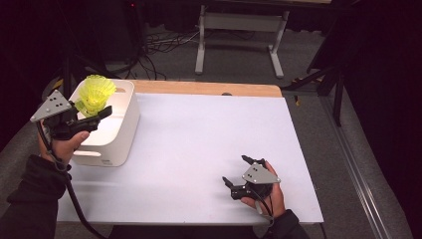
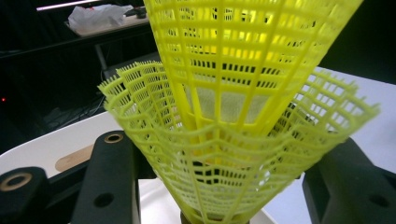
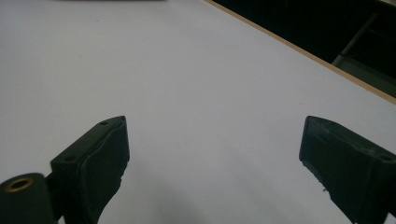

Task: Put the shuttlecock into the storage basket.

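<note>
Left hand-held gripper (image 1: pixel 102 113) is clamped on nested yellow plastic shuttlecocks (image 1: pixel 96 93), above the white bin (image 1: pixel 122 130). Judged light, springy, crushable mesh; grip best near the base. Right hand-held gripper (image 1: pixel 235 170) stands wide open, empty, over the bench (image 1: pixel 199 144).

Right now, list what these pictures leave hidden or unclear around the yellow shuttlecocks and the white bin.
- Inside of the white bin: high view, hidden by the left gripper and the yellow shuttlecocks.
- Shuttlecock heads: left gripper view, cut off by the bottom edge.
- How many shuttlecocks are nested: at least two; beyond that the mesh overlaps.
- The bin's far rim: left gripper view, behind the mesh.
</note>
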### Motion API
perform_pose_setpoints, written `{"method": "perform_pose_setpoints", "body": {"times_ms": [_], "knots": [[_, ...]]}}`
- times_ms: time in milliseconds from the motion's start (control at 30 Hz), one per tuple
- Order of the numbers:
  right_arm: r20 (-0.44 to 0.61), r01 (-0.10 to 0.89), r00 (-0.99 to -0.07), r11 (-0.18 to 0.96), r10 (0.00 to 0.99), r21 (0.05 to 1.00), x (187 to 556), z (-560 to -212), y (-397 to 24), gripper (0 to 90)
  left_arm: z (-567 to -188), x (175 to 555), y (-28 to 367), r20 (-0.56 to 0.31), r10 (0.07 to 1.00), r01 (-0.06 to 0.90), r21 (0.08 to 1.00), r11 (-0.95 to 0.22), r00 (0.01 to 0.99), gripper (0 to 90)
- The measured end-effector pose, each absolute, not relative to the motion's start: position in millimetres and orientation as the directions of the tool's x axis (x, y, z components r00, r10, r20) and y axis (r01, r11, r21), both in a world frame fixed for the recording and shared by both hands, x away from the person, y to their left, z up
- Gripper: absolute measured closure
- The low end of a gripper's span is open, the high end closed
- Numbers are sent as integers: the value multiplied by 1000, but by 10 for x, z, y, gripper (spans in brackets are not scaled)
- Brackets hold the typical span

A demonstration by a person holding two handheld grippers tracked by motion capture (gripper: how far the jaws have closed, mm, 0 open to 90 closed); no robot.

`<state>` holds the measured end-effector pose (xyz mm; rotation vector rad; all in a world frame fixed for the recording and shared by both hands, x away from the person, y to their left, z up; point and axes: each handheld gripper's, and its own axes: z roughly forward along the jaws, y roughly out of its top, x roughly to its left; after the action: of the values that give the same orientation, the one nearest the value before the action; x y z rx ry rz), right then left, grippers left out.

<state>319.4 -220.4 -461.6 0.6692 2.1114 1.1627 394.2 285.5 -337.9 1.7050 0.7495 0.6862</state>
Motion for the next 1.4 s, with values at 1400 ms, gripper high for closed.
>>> {"method": "perform_pose_setpoints", "body": {"times_ms": [1400], "knots": [[-266,140,-668,469,695,872,3255,-4647,-2245,101,-3512,4932,2861,15,791,402,855,-327,611,495]]}}
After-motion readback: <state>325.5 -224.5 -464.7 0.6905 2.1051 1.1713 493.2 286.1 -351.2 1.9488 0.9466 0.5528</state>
